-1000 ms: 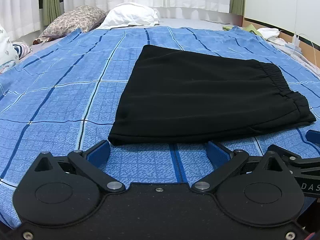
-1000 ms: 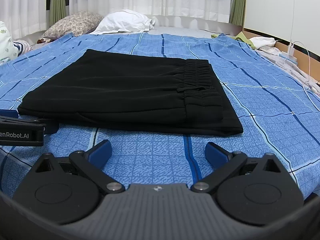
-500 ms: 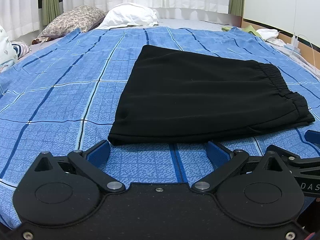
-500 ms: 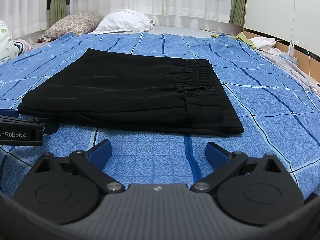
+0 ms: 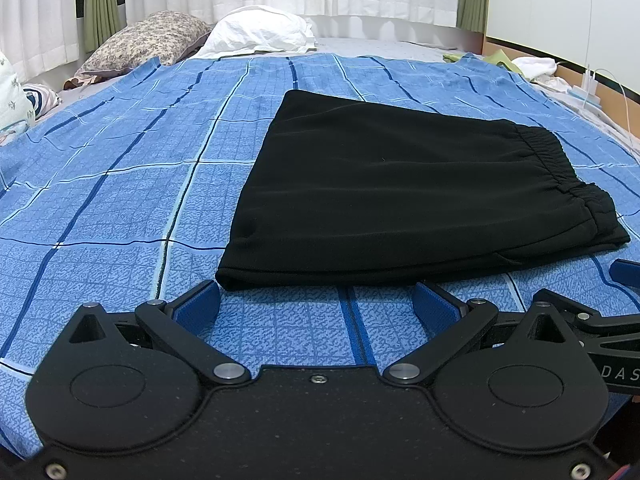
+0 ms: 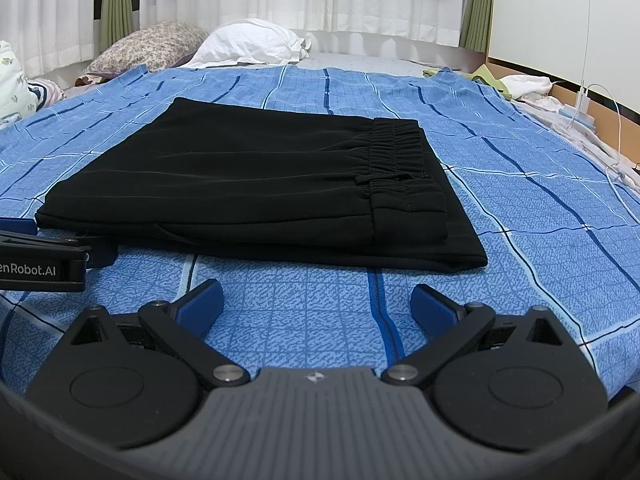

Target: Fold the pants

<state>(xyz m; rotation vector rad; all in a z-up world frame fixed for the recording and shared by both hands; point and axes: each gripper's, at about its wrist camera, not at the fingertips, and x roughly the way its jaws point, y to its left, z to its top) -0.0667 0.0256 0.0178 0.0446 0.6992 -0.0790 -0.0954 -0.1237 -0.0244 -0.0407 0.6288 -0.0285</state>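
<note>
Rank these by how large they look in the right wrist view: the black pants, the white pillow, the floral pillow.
1. black pants, by far the largest, though nearest the camera.
2. white pillow and floral pillow: they look alike in size, both far back and partly cut off by the blue bedspread, so unranked.

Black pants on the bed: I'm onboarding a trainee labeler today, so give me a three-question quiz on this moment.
1. True or false: the left gripper has its jaws shut on the black pants.
2. On which side of the pants does the elastic waistband lie in the right wrist view: A left, B right?
3. Fill in: the pants rest on a blue checked ____.

Key: 1 false, both the left gripper and the right gripper are open and empty; 2 B; 3 bedspread.
</note>
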